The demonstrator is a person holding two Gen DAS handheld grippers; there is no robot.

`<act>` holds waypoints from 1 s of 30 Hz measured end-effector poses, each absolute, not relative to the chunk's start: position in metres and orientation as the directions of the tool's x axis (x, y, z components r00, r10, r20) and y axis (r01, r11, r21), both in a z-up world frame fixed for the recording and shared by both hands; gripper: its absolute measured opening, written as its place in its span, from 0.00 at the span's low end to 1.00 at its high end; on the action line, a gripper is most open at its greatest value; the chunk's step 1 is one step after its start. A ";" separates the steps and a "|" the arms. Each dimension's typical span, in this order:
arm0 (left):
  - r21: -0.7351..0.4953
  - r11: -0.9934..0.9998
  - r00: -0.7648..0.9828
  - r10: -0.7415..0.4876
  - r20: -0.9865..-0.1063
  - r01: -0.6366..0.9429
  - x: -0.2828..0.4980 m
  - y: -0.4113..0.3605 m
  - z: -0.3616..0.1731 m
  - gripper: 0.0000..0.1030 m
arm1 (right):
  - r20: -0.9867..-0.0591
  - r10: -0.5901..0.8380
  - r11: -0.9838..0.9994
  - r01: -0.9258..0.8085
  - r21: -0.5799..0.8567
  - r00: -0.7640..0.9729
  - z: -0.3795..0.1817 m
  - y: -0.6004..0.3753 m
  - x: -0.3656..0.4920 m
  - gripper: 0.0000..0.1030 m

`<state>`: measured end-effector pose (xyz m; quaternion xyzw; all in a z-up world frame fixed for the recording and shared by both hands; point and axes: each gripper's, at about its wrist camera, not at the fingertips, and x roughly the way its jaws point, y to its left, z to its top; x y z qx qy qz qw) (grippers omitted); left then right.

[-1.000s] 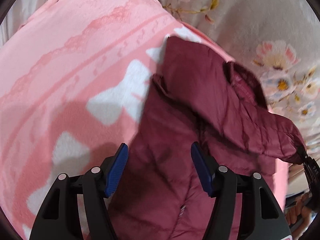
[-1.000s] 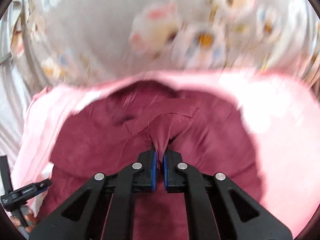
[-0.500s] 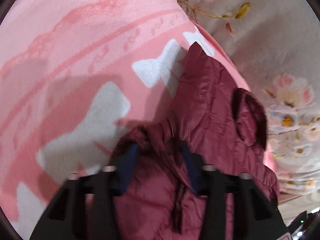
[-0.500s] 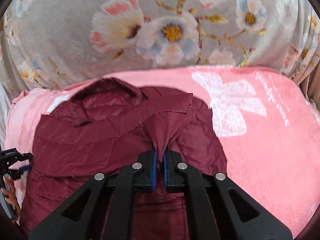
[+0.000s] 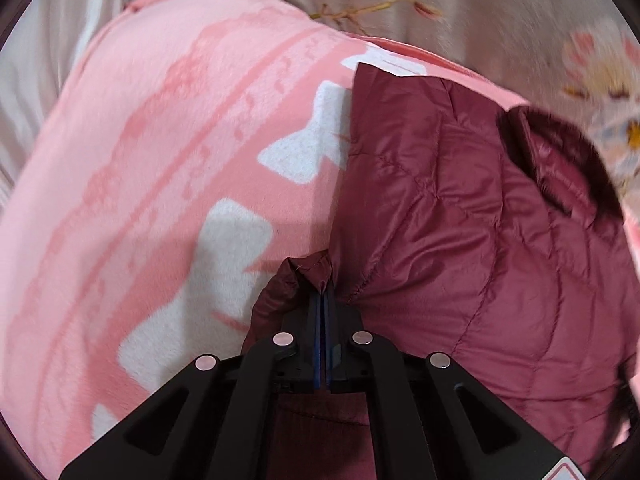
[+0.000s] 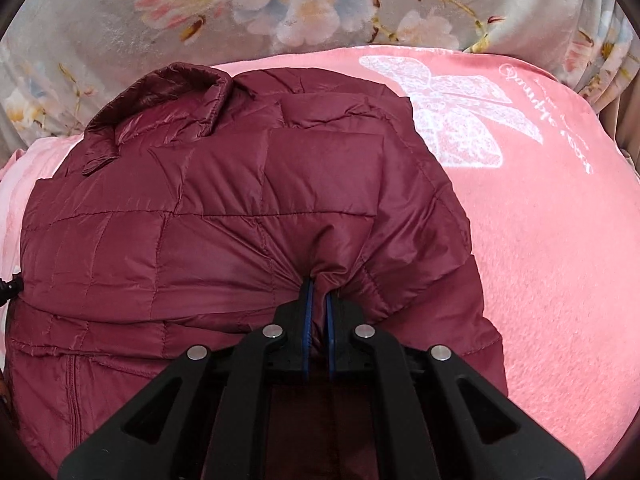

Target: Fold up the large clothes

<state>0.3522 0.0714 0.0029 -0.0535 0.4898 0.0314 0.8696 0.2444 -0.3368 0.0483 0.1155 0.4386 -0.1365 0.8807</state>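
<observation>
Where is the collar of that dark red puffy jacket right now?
In the right wrist view, the stand-up collar sits at the upper left of the dark red quilted jacket, at the far edge of the pink fleece blanket, beside the grey floral bedcover.

The only writing is on the pink blanket (image 6: 560, 260), seen from the right wrist camera: a line of white cursive script running down its far right side, just right of the white butterfly print (image 6: 452, 108). It lies upside down and curved from here, and its letters are too small and warped to make out. Smaller script runs beside it, equally unreadable. No label or brand shows anywhere else.
</observation>
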 end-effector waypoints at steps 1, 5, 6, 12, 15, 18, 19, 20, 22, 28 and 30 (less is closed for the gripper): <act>-0.014 0.995 0.519 0.040 -0.854 -0.100 0.350 0.069 0.005 0.06 | -0.806 -0.144 0.935 0.346 0.079 0.574 0.053 -0.338 0.243 0.08; 0.070 0.995 0.551 0.094 -0.829 -0.065 0.333 0.067 0.029 0.14 | -0.741 -0.189 0.926 0.369 0.085 0.644 0.094 -0.340 0.219 0.29; 0.086 0.994 0.571 0.109 -0.814 -0.066 0.330 0.067 0.039 0.17 | -0.722 -0.189 0.932 0.353 0.081 0.665 0.106 -0.337 0.217 0.29; 0.067 0.997 0.644 0.075 -0.761 -0.037 0.348 0.036 0.082 0.42 | -0.697 -0.132 0.967 0.245 0.064 0.705 0.128 -0.300 0.252 0.29; 0.070 0.997 0.602 0.069 -0.795 -0.022 0.367 0.012 0.063 0.42 | -0.730 -0.096 0.976 0.208 0.064 0.677 0.102 -0.280 0.277 0.28; 0.108 0.994 0.571 0.100 -0.815 -0.021 0.371 -0.004 0.034 0.42 | -0.759 -0.083 0.977 0.203 0.065 0.646 0.079 -0.272 0.284 0.28; 0.122 0.992 0.565 0.113 -0.818 -0.022 0.372 -0.007 0.023 0.42 | -0.773 -0.093 0.976 0.209 0.052 0.627 0.068 -0.271 0.285 0.28; 0.134 0.991 0.567 0.121 -0.815 -0.019 0.371 -0.008 0.014 0.43 | -0.783 -0.094 0.976 0.211 0.048 0.614 0.059 -0.271 0.284 0.28; 0.150 0.989 0.594 0.128 -0.794 -0.013 0.366 -0.007 0.003 0.47 | -0.784 -0.078 0.977 0.204 0.064 0.616 0.046 -0.273 0.279 0.28; 0.189 0.982 0.631 0.159 -0.759 -0.020 0.361 -0.010 0.000 0.51 | -0.772 -0.079 0.977 0.205 0.068 0.631 0.042 -0.272 0.276 0.28; 0.206 0.978 0.634 0.172 -0.754 -0.021 0.361 -0.013 0.000 0.51 | -0.771 -0.076 0.976 0.205 0.072 0.633 0.042 -0.273 0.276 0.28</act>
